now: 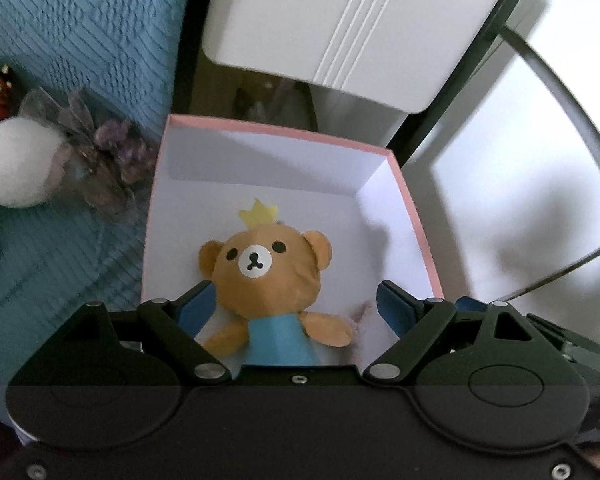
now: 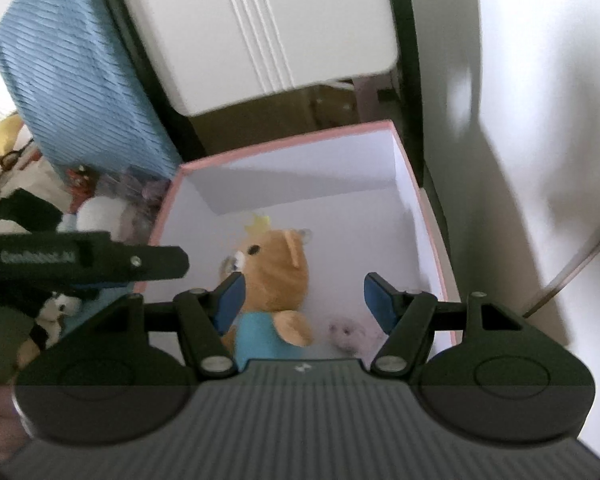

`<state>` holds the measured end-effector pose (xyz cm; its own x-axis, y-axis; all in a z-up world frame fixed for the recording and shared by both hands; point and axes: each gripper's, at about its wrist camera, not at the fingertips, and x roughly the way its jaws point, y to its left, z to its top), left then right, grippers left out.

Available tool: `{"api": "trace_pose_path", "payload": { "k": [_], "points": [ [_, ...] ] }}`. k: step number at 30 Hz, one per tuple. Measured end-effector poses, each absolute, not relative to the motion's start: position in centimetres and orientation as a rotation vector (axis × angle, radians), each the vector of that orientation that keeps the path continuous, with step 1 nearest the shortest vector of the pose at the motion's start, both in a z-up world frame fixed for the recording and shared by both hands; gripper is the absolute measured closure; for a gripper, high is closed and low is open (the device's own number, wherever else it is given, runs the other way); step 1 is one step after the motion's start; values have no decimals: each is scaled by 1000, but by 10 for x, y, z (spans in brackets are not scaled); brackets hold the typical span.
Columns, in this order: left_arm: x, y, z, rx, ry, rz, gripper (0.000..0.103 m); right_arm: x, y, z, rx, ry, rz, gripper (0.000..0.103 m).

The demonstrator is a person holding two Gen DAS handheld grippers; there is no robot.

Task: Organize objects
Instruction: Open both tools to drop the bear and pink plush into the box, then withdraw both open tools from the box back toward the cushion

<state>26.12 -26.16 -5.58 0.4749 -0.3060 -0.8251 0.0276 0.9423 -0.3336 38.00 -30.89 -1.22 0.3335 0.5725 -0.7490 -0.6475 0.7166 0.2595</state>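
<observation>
A brown plush bear [image 1: 268, 276] with a yellow crown and a blue shirt lies on the white floor of an open pink-rimmed box [image 1: 276, 130]. My left gripper [image 1: 296, 296] hangs above it, open, with its blue pads clear of the bear on both sides. The right wrist view shows the same bear [image 2: 276, 276] in the box [image 2: 292, 144], with a small pink plush [image 2: 346, 334] beside it. My right gripper [image 2: 305, 284] is open above them and holds nothing. The left gripper's black finger [image 2: 140, 264] reaches in from the left.
Left of the box, on blue quilted fabric [image 1: 60, 40], lie a white plush ball [image 1: 20, 164] and wrapped purple dried flowers [image 1: 112, 152]. A white cabinet [image 1: 340, 20] stands behind the box. More soft toys [image 2: 52, 308] are heaped at the left.
</observation>
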Motion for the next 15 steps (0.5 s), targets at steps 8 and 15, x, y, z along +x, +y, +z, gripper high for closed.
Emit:
{"api": "trace_pose_path", "payload": {
  "k": [8, 15],
  "points": [
    [228, -230, -22, -322, 972, -212, 17, 349, -303, 26, -86, 853, 824, 35],
    [197, -199, 1, -309, 916, -195, 17, 318, -300, 44, -91, 825, 829, 35]
  ]
}}
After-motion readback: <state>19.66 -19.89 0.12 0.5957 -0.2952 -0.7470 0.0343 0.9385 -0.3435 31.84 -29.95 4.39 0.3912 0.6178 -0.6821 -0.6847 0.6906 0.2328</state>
